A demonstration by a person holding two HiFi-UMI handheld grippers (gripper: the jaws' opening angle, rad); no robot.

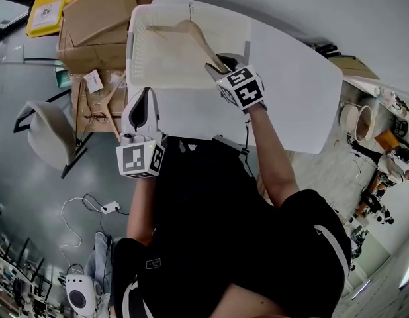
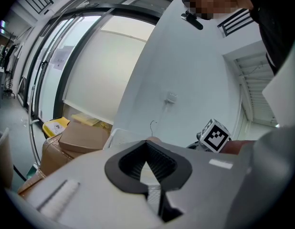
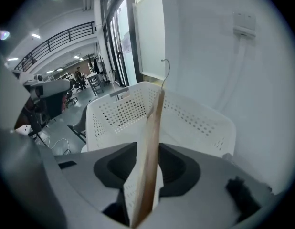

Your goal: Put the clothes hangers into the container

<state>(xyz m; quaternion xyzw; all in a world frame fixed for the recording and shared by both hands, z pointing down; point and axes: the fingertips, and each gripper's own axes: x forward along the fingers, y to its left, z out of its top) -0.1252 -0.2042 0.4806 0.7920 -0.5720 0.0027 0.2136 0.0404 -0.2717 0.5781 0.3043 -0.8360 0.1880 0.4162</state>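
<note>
A white perforated container (image 1: 135, 52) stands on a white table (image 1: 297, 91). It holds one wooden hanger (image 1: 191, 32), whose wire hook points at the container's far wall. The near arm of the hanger slopes toward the container's near right corner.

At that corner sits the right gripper (image 1: 214, 66). Its jaws are spread, and the end of the hanger arm stands between the pads with a gap on the left side, so they do not clamp it. The left gripper (image 1: 145, 95) is off the container's near left corner, well apart from the hanger. Its jaws are closed tip to tip with nothing between them.

Two cardboard boxes (image 1: 92, 25) are stacked just left of the container, with one yellow package (image 1: 52, 5) beyond them. One grey chair (image 1: 49, 134) stands on the floor to the container's near left. Nearer than the chair, one white power strip (image 1: 110, 208) lies on the floor with its cable.
</note>
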